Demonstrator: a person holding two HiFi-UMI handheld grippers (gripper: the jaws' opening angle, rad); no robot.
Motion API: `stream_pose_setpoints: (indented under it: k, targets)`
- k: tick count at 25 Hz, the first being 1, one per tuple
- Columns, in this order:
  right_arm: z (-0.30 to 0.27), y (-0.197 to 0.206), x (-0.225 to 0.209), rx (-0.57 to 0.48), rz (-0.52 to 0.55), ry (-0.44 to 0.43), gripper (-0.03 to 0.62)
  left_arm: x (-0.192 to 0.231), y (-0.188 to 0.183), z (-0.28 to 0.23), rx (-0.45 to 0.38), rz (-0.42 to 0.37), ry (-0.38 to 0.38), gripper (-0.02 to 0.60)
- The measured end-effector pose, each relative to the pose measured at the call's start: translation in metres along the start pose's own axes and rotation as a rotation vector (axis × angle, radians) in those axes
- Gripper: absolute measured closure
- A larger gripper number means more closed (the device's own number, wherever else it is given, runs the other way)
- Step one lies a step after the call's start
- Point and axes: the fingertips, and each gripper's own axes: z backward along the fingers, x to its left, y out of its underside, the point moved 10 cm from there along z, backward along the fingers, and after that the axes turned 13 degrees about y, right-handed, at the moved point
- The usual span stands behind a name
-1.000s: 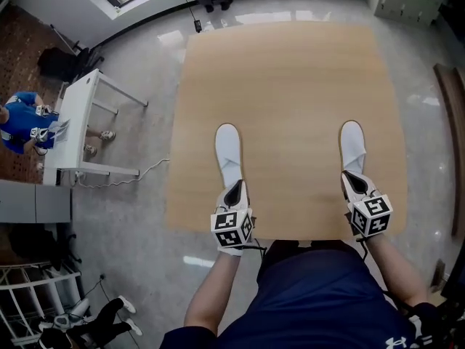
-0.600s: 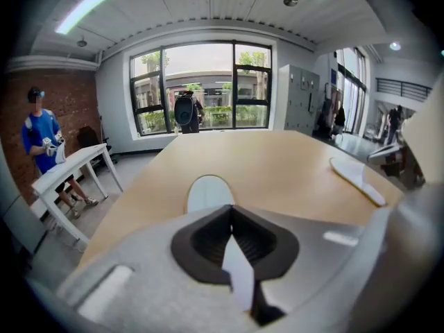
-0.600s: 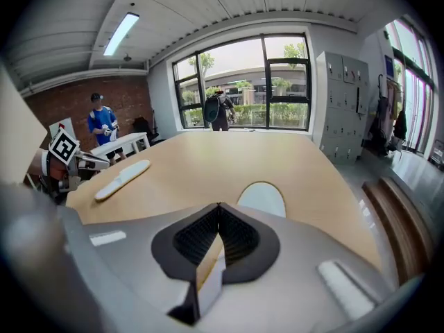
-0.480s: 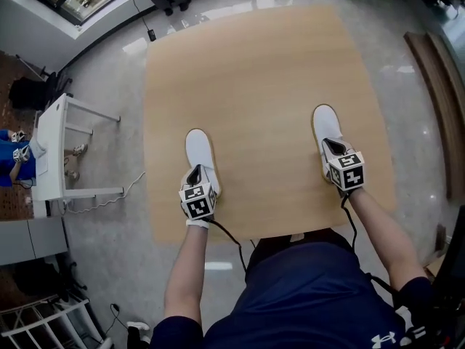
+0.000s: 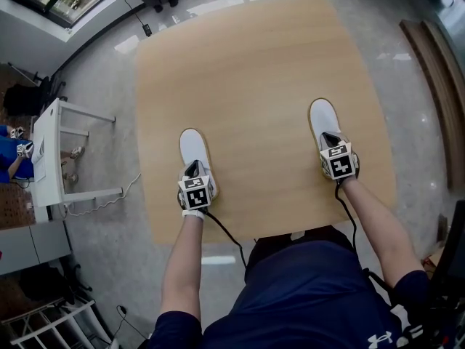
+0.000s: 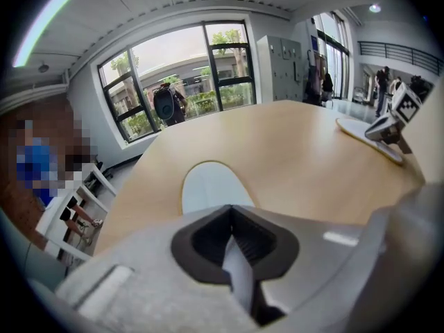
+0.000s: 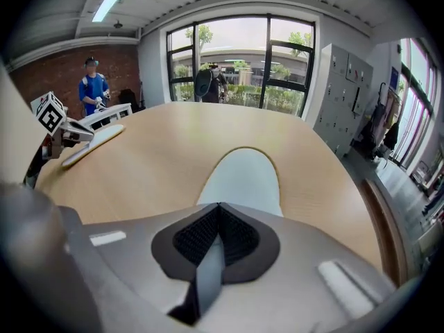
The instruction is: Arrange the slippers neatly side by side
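1. The left hand-held gripper (image 5: 193, 171) is clenched on the heel edge of the left slipper (image 5: 192, 145). The right hand-held gripper (image 5: 330, 141) pinches the heel of the right slipper (image 5: 322, 116) the same way. Both slippers lie flat on the table (image 5: 254, 64), toes pointing away, well apart.
2. Biggest risk imo: each grip is on a thin strip of heel. A quick sideways drag could pop it loose, or pivot the slipper so it ends up crooked.
3. I can't quite tell how deep the bite goes, but it looks shallow.
4. Both heels sit fairly near the table's front edge, so pulling back could tip one off.
5. There's plenty of bare table between the two slippers, so sliding them inward looks safe.
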Motion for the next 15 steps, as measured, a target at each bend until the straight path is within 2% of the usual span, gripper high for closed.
stream_pose_setpoints:
  k: [4,8,15]
  targets:
    - [0.000,0.007,0.004,-0.006,-0.027,-0.013,0.583,0.000,0.013,-0.004,0.025,-0.006,-0.008,0.577]
    - [-0.003,0.011,0.001,-0.010,-0.069,-0.038,0.583,-0.001,0.016,-0.010,0.007,-0.025,-0.015,0.577]
    - [-0.003,0.008,0.002,-0.012,-0.093,-0.015,0.583,-0.031,0.014,-0.010,-0.001,0.016,0.007,0.578]
